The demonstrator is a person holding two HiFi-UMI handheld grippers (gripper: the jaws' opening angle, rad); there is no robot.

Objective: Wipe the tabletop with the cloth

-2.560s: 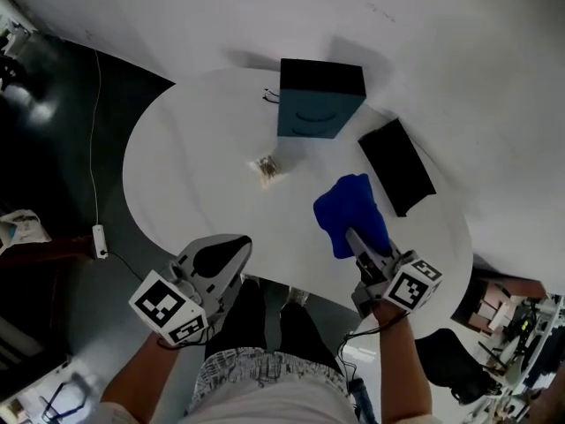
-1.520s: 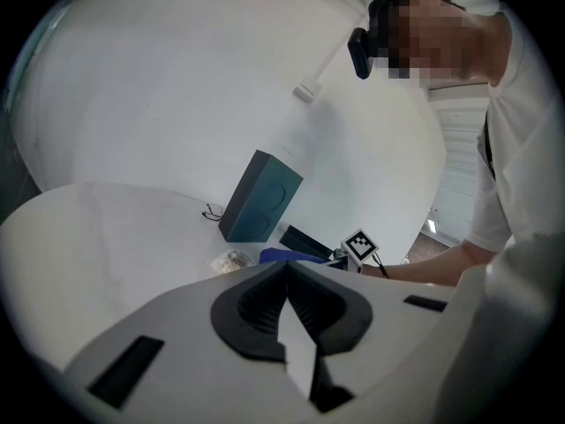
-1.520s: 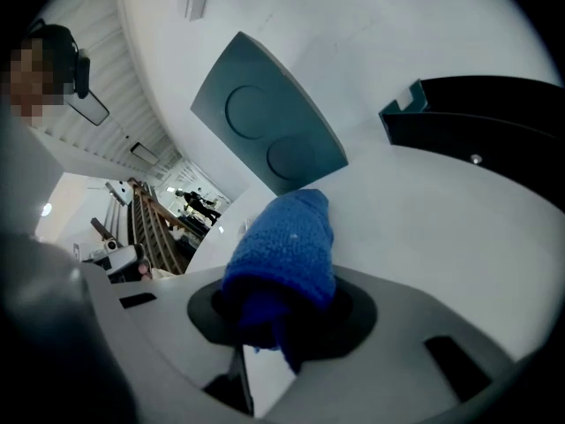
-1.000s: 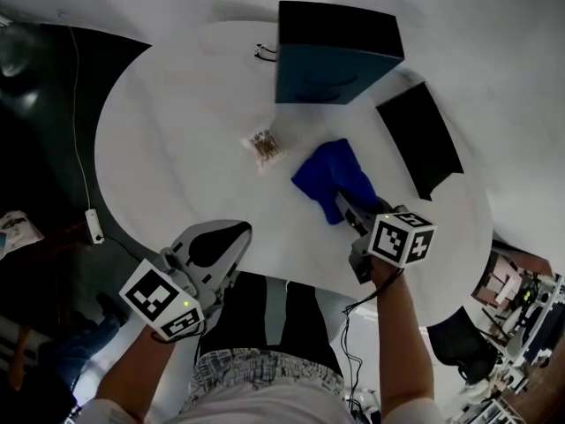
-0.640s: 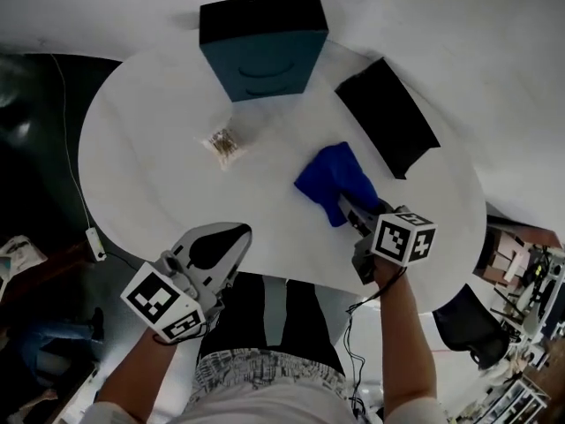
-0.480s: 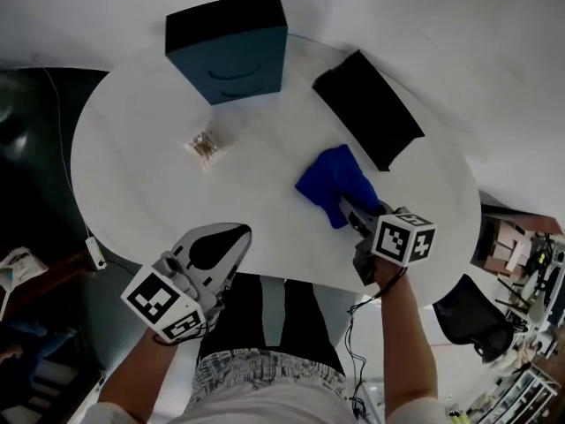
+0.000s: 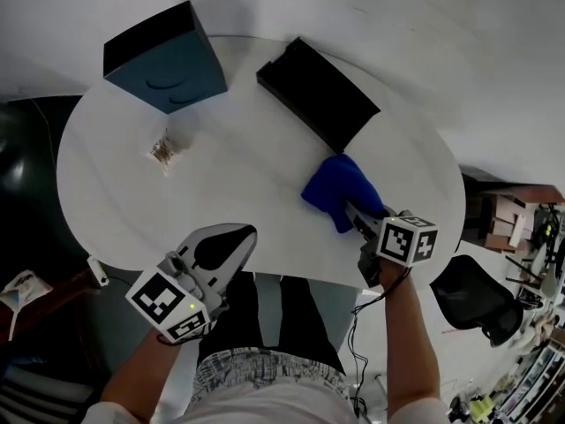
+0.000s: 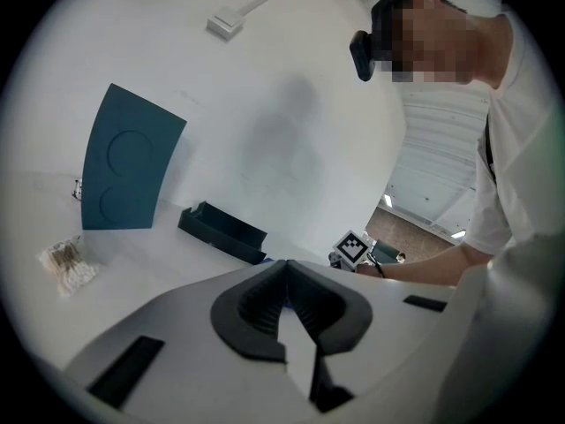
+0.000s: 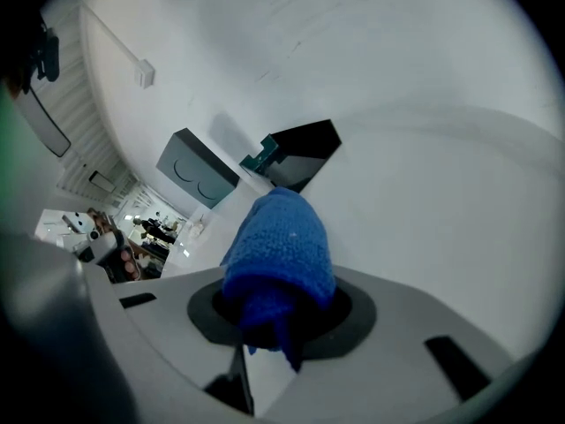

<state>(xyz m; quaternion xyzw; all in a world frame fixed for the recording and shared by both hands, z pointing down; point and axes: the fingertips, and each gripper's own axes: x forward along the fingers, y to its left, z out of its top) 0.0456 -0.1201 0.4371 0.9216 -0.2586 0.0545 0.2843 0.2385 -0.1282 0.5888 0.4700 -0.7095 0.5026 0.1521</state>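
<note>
A blue cloth lies bunched on the white round tabletop, right of centre, just in front of the black tray. My right gripper is shut on the cloth's near end; in the right gripper view the cloth fills the jaws and hides the table ahead. My left gripper hangs at the table's near edge, shut, with nothing in it. In the left gripper view its jaws are pressed together.
A teal box stands at the back left of the table. A black open tray lies at the back, beside the cloth. A small clear packet rests at the left. A black chair stands right of the table.
My head has turned, so the table's objects shifted left in view. The right gripper dragged the cloth across the table toward the black tray. The left gripper stayed at the near edge.
</note>
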